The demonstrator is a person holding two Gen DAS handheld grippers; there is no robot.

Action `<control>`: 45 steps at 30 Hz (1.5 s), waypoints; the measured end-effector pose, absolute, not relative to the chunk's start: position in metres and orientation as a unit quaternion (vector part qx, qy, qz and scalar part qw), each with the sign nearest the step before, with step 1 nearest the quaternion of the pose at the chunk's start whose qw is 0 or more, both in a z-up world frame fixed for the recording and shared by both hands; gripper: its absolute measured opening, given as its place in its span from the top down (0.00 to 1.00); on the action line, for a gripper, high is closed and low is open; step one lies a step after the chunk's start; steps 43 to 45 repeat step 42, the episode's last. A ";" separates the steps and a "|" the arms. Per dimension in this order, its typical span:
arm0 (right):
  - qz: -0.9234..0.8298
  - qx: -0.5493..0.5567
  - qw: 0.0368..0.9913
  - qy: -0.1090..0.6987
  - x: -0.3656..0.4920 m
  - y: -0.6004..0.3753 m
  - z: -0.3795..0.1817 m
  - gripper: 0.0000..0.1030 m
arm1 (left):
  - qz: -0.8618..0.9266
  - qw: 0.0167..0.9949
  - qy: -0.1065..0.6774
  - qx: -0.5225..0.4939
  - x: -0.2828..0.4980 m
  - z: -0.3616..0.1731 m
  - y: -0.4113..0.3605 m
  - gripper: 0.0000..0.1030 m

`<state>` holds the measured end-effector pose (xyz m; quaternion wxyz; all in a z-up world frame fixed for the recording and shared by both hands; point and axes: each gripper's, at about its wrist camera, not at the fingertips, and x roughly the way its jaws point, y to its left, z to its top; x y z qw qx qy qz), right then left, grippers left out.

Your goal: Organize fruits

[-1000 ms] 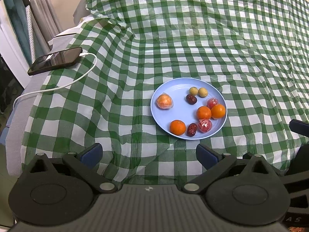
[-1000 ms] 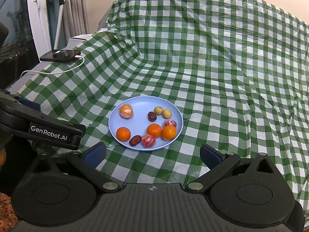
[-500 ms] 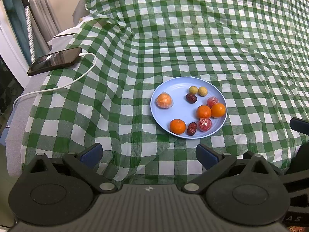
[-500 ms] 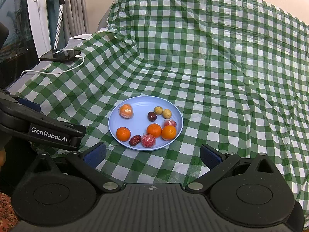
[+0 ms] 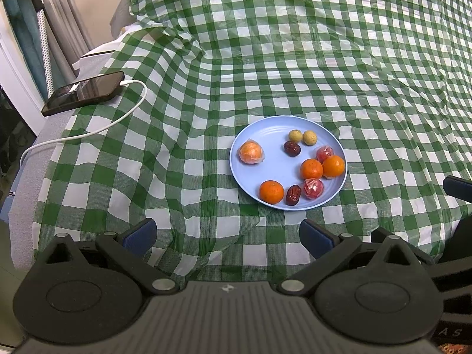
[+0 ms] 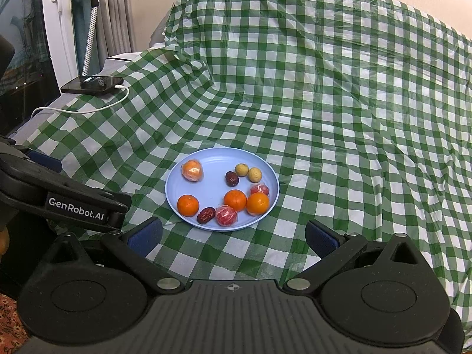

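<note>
A light blue plate (image 5: 265, 129) (image 6: 212, 156) rests on a green checked cloth. It holds three bare oranges (image 5: 271, 191) (image 6: 188, 205), a wrapped orange (image 5: 251, 153) (image 6: 192, 170), two wrapped red fruits (image 5: 313, 188) (image 6: 226, 215), two dark dates (image 5: 293, 195) (image 6: 206, 215) and two small yellow fruits (image 5: 309, 137) (image 6: 254, 174). My left gripper (image 5: 227, 234) stands open, short of the plate and a little left of it, nothing between its fingers. My right gripper (image 6: 233, 237) is open too, just before the plate's near rim and empty.
A black phone (image 5: 83, 93) (image 6: 92, 85) lies at the far left edge, with a white cable (image 5: 97, 128) trailing toward me. The cloth (image 5: 295, 59) rises in folds over a backrest behind the plate. The left gripper's body (image 6: 67, 200) juts into the right wrist view.
Almost nothing has moved. The plate has drifted very slightly up in the left wrist view; both grippers stay open and empty.
</note>
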<state>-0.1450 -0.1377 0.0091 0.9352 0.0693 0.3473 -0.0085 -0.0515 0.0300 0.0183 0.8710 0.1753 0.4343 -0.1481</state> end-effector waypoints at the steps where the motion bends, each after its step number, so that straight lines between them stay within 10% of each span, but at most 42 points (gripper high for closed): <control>1: -0.009 0.069 0.935 0.347 -0.145 -0.138 0.009 0.01 | -0.148 0.871 0.434 0.175 -0.052 0.018 0.030 0.00; 45: -0.007 0.072 0.935 0.347 -0.144 -0.137 0.009 0.01 | -0.144 0.867 0.443 0.176 -0.049 0.016 0.032 0.00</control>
